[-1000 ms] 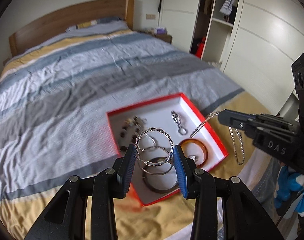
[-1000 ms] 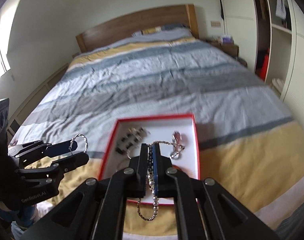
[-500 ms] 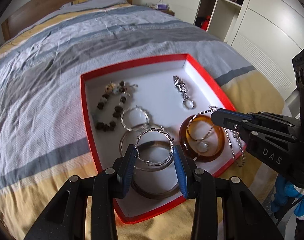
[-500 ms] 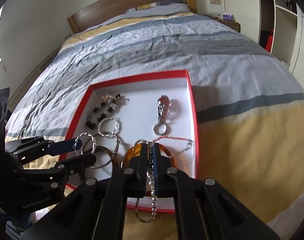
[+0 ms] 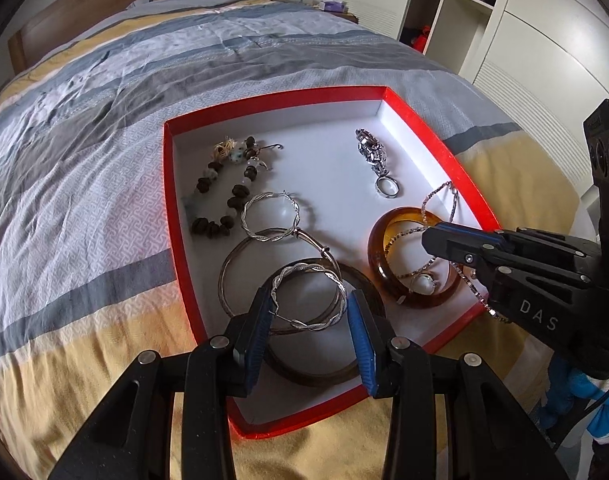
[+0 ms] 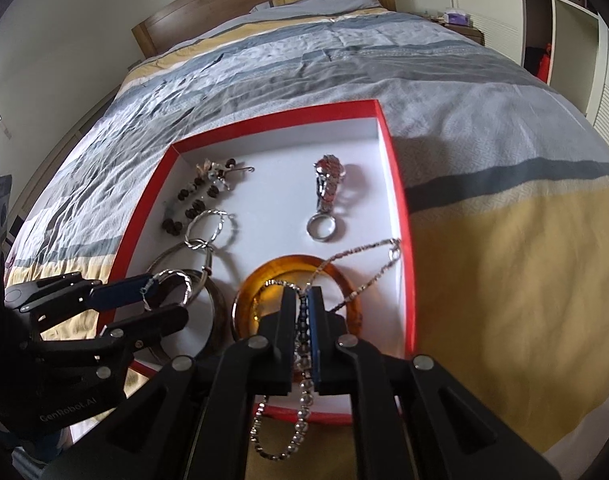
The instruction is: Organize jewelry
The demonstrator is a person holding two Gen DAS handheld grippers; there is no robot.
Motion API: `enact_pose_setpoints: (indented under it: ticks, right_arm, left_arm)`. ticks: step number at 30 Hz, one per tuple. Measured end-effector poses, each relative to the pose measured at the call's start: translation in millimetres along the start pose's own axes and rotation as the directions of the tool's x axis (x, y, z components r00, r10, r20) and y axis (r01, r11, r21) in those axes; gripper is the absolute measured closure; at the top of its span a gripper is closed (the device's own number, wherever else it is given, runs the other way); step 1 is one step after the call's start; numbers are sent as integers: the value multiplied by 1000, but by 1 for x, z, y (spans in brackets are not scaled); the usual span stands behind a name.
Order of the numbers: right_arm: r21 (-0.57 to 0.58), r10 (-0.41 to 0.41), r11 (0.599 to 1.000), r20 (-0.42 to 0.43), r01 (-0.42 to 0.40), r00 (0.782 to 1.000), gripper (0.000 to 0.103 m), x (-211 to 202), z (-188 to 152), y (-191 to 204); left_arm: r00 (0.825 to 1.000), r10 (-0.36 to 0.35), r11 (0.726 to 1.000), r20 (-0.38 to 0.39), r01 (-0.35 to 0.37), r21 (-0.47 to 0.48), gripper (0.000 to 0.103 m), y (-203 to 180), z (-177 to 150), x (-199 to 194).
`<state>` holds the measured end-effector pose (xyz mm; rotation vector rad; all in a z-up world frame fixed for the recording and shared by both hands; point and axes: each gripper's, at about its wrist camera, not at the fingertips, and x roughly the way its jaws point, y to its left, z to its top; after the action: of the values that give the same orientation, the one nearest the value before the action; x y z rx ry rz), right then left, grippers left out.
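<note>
My left tongs (image 5: 309, 312) grip a twisted silver wire hoop (image 5: 307, 297) between their blue pads, holding it just above the near end of the shallow red cardboard tray with a white floor (image 5: 169, 184). The tray lies on the striped grey, blue and yellow bedspread (image 5: 84, 168), near the foot edge of the bed.

My right tongs (image 6: 302, 312) are pinched tight on a silver bead-and-link chain necklace (image 6: 300, 360). One part of the chain hangs down below the pads in a loop over the tray's near edge; the other part runs forward across the translucent amber bangle (image 6: 264, 276) to the tray's right wall, where its clasp rests. In the left wrist view those tongs (image 5: 436, 238) hover over the amber bangle (image 5: 378, 256), and a small pale-stone ring (image 5: 422, 282) lies inside it.

Under the hoop I hold, a dark brown wooden bangle (image 5: 324, 376) lies flat at the near end of the tray, with a thin plain silver bangle (image 5: 232, 264) overlapping it. Beyond these a second twisted silver hoop (image 5: 270, 216) touches the thin bangle. Toward the far left corner sits a dark bead bracelet with pale stones (image 5: 224, 196). Toward the far right corner lies a silver crystal-set clip with a ring (image 5: 374, 156), apart from everything else.
</note>
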<state>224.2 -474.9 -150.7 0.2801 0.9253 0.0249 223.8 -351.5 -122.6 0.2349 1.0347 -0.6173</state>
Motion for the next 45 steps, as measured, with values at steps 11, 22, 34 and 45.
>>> enact_pose_setpoints:
  ticks: [11, 22, 34, 45]
  right_arm:
    - [9, -27, 1000, -2, 27, 1000, 89, -9, -6, 0]
    - [38, -58, 998, 28, 56, 998, 81, -38, -11, 2]
    - [7, -71, 997, 97, 71, 993, 72, -84, -14, 59]
    - [-64, -43, 997, 130, 52, 991, 64, -107, -37, 149]
  left_arm:
    - [1000, -11, 1000, 5, 11, -18, 56, 2, -5, -10]
    - [997, 1, 999, 71, 1, -32, 44, 3, -16, -54]
    - [979, 115, 987, 165, -94, -131, 27, 40, -54, -134]
    - [935, 249, 958, 253, -199, -208, 18, 79, -105, -216]
